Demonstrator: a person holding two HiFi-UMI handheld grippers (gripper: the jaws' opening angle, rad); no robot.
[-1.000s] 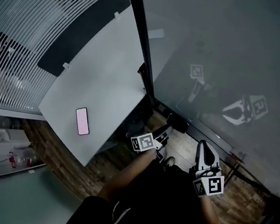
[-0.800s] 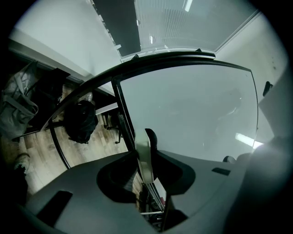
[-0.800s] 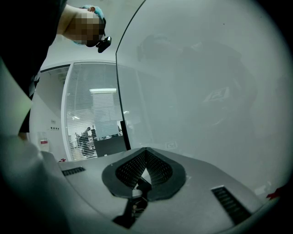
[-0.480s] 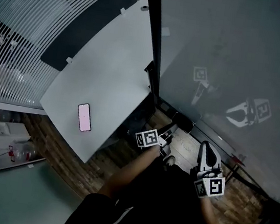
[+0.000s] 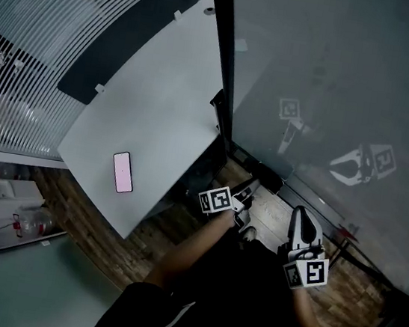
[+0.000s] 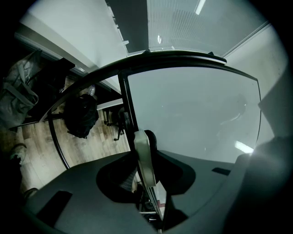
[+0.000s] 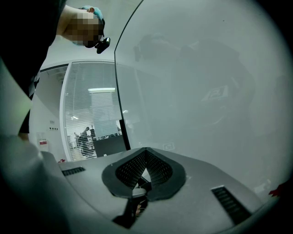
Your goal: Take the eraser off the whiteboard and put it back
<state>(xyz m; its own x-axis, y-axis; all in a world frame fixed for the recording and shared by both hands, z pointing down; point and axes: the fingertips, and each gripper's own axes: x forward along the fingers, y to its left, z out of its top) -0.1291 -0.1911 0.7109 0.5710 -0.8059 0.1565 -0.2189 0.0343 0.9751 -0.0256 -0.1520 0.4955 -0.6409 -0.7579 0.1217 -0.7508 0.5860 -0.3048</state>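
The eraser (image 6: 144,157), a pale felt strip on a dark back, stands edge-on between the jaws of my left gripper (image 6: 147,145), which is shut on it. In the head view the eraser (image 5: 265,177) is a dark block at the tip of the left gripper (image 5: 249,187), close to the lower edge of the grey whiteboard (image 5: 337,79). The same board (image 6: 192,105) fills the space just ahead of the eraser. My right gripper (image 7: 145,153) is shut with nothing in it, its pads meeting at the tips. It (image 5: 300,219) hangs to the right, facing the board (image 7: 206,68).
A black frame post (image 5: 217,62) borders the board on the left. Beyond it stands a white table (image 5: 144,113) with a pink phone (image 5: 121,172) on it. A black backpack (image 6: 81,116) sits on the wooden floor (image 6: 41,146). White blinds (image 5: 33,37) line the far left.
The head view has shifted slightly. Both grippers stay about where they were, and the eraser remains in the left one.
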